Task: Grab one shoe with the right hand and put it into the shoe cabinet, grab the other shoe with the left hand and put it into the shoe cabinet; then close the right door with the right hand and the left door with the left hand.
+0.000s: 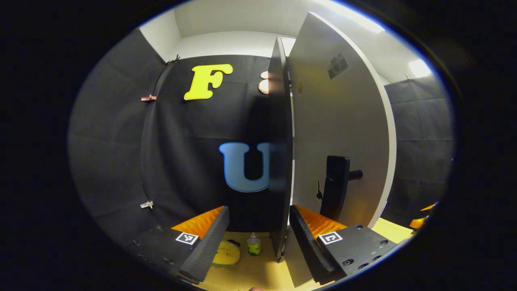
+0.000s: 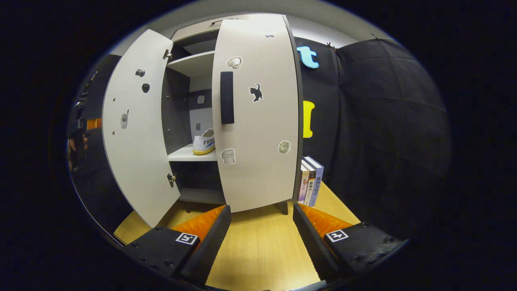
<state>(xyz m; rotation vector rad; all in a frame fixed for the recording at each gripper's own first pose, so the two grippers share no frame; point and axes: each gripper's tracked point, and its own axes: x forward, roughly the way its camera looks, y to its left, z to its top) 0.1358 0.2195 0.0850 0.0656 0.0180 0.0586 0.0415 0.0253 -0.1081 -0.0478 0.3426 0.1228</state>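
The shoe cabinet (image 2: 202, 121) stands on the bench (image 2: 258, 250) with a shoe (image 2: 204, 143) on its middle shelf, the right door (image 2: 258, 121) nearly shut and the left door (image 2: 135, 129) swung wide. In the left gripper view that door's edge (image 1: 282, 161) sits between the spread, empty fingers of the left hand-held gripper (image 1: 258, 238), which should press flat on the outer face and follow the hinge arc. The right hand-held gripper (image 2: 260, 238) hangs released and should stay back.

In the right gripper view, the shoe cabinet (image 2: 202, 60) is standing at upper centre, pale-fronted with a dark interior. Its right door (image 2: 258, 121) is sitting shut or nearly so, while the left door (image 2: 135, 133) is hanging wide open at centre left. One white shoe (image 2: 204, 142) with a yellow sole is resting on the middle shelf, partly hidden behind the right door's edge.

In the left gripper view, the left door (image 1: 343, 121) is rising right of centre, its dark handle (image 1: 335, 186) at lower right.
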